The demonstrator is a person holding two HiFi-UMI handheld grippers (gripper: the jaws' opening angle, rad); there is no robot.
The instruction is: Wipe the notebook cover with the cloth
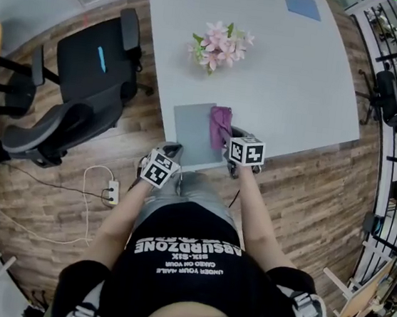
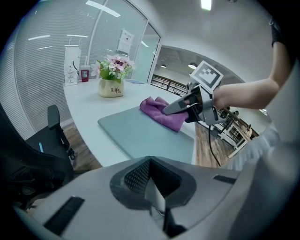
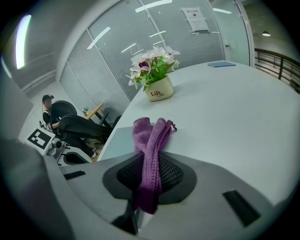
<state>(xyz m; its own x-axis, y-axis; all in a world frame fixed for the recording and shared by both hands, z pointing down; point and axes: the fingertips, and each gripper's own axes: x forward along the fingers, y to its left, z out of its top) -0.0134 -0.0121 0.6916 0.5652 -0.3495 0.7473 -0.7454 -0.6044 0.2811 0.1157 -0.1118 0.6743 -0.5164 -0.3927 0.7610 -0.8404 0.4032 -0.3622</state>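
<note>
A grey notebook (image 1: 189,133) lies flat at the near edge of the white table (image 1: 293,87). On the notebook's right side rests a purple cloth (image 1: 221,123). My right gripper (image 3: 147,187) is shut on the cloth (image 3: 150,136), whose near end hangs bunched between the jaws. In the left gripper view the right gripper (image 2: 168,109) meets the cloth (image 2: 161,115) on the notebook (image 2: 140,133). My left gripper (image 1: 172,149) hovers at the table edge by the notebook's near left corner, shut, with nothing seen in it.
A pot of pink flowers (image 1: 219,45) stands mid-table beyond the notebook. A blue pad (image 1: 301,5) lies at the far right. Black office chairs (image 1: 85,90) stand left of the table. A power strip and cable (image 1: 112,192) lie on the wooden floor.
</note>
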